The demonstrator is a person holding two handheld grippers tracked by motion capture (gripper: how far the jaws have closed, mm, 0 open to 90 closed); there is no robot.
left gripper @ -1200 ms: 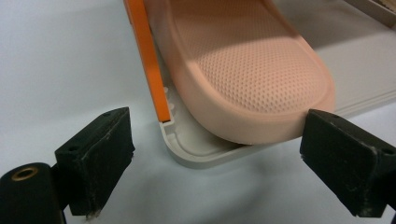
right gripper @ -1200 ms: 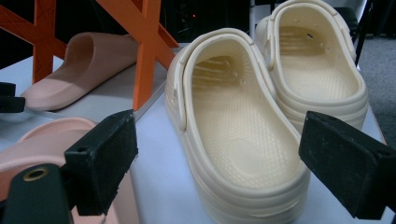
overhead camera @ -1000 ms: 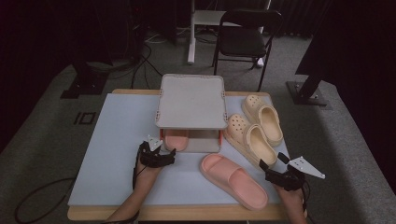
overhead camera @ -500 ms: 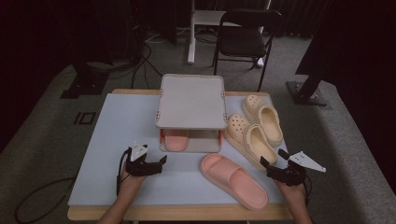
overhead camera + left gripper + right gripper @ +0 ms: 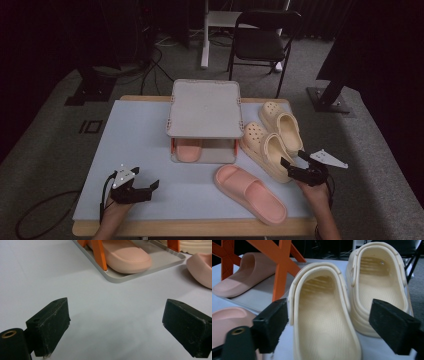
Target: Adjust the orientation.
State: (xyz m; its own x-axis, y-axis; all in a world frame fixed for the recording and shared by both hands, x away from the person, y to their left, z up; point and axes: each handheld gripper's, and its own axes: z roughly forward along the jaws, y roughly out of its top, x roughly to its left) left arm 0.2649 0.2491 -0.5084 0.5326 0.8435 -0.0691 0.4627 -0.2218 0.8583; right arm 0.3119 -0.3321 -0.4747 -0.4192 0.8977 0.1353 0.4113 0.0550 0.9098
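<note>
Left gripper (image 5: 134, 187) drawn back from the rack (image 5: 204, 108) toward lower left of the frame, jaws wide open over bare surface (image 5: 145, 135). Right gripper (image 5: 295, 167) shifted slightly up-frame, jaws just narrowing yet open, straddling heel of nearer cream clog (image 5: 324, 322) without touching. Pink slide (image 5: 250, 192) unmoved at lower centre.

The high view looks forward and down over the whole bench (image 5: 145, 130) from the person's side. The left gripper view skims low over the bench toward the rack (image 5: 140, 272); the right gripper view sits close behind the cream clog (image 5: 322, 322). Both gripper views share the rack's pink slipper (image 5: 127, 257).
</note>
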